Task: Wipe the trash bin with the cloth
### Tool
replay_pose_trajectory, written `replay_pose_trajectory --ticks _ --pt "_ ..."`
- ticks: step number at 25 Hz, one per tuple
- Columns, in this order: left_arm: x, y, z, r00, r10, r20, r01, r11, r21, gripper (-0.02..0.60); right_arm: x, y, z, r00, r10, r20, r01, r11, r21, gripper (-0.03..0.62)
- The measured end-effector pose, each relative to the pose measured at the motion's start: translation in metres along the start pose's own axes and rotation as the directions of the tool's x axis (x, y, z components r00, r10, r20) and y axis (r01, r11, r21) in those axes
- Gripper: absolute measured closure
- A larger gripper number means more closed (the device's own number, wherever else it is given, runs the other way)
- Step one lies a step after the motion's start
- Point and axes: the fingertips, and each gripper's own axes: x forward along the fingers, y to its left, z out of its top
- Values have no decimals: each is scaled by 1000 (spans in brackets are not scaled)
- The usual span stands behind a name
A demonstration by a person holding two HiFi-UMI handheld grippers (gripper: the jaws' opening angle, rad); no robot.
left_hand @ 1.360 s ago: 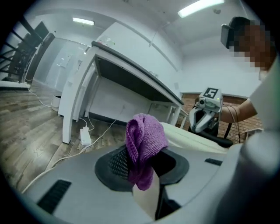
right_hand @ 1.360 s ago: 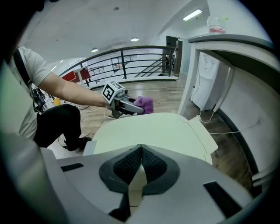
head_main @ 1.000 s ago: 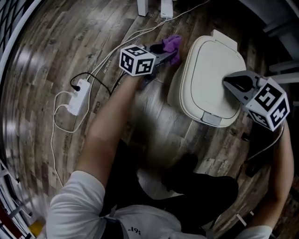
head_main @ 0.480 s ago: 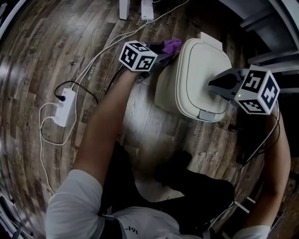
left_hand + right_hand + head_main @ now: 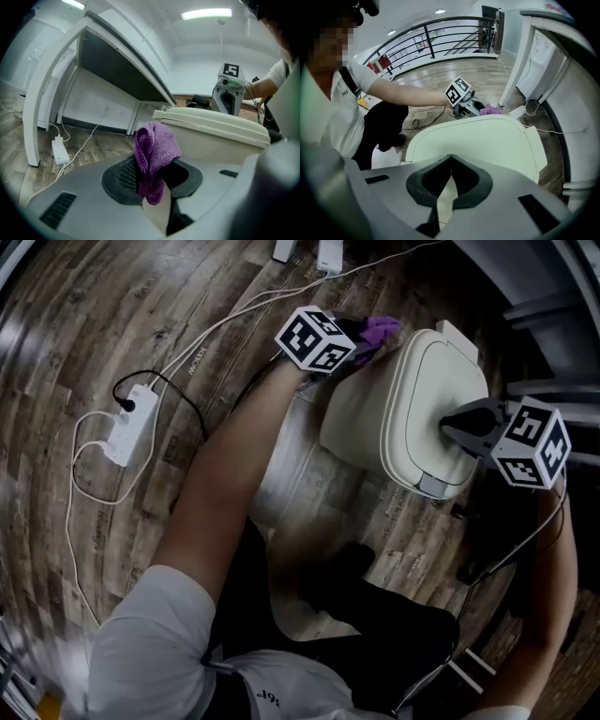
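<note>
A cream trash bin (image 5: 412, 418) with a closed lid stands on the wooden floor. My left gripper (image 5: 367, 338) holds a purple cloth (image 5: 382, 329) by the bin's upper left side; in the left gripper view the cloth (image 5: 152, 157) is pinched between the jaws, close to the bin's wall (image 5: 220, 145). My right gripper (image 5: 450, 420) points down over the lid's right part, jaws shut and empty. The right gripper view shows the closed tips (image 5: 450, 156) just above the lid (image 5: 483, 140), with the cloth (image 5: 493, 110) beyond the bin's far edge.
A white power strip (image 5: 127, 424) with white and black cables lies on the floor to the left. White table legs (image 5: 35, 112) and a charger (image 5: 60, 151) stand behind the bin. The person's dark legs are below the bin. A railing (image 5: 440, 44) runs in the background.
The head view has shifted, so the bin and both grippers sit further right in the picture. The left gripper with the cloth stays at the bin's upper left side; the right stays on the lid.
</note>
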Motion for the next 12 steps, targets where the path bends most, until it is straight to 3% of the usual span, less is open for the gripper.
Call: replay_pose_trajectory --ticks 5,12 --pt "15 -17 -13 994 -90 -59 94 994 62 474 1 0 1 1000 6 21 -6 1000 -9 586" --pt "14 -28 -11 985 -162 -57 168 978 123 479 2 -1 -2 1000 -9 -1 9 1000 -14 586"
